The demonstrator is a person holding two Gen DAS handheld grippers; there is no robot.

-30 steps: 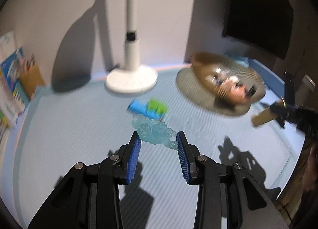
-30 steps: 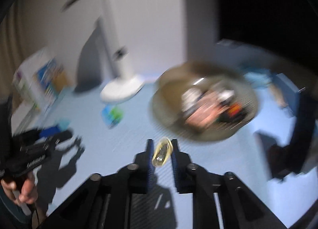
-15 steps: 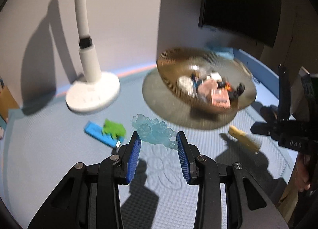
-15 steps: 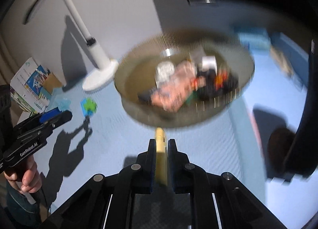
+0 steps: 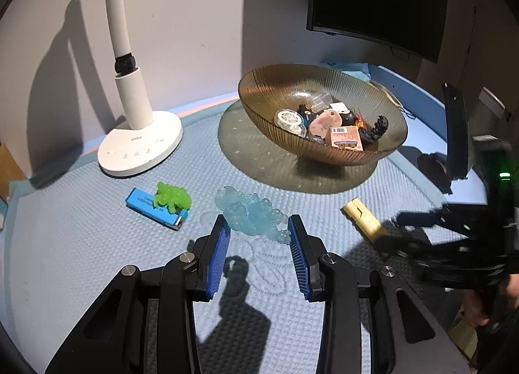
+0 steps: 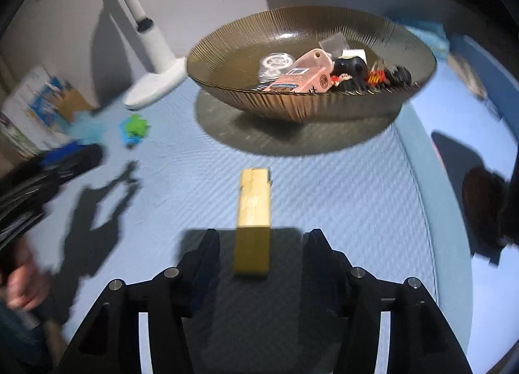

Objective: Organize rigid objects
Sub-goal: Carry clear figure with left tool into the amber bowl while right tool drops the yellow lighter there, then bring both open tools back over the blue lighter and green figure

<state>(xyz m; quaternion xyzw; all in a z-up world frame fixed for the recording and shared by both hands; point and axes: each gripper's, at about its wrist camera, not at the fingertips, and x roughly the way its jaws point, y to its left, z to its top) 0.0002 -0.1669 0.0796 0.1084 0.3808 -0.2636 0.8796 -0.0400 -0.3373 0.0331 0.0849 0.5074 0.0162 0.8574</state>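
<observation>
Only from the right wrist: yellow block (image 6: pixel 254 211) between parted claw (image 6: pixel 259 244).

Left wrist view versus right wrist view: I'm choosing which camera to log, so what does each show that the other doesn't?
Only the left wrist view shows the left gripper shut on a pale blue bumpy toy, and a dark monitor.

Only the right wrist view shows the right gripper, whose jaws have just been opening, standing clear of the yellow block lying between them.

Both show the ribbed bowl, white lamp, green toy and blue mat.
</observation>
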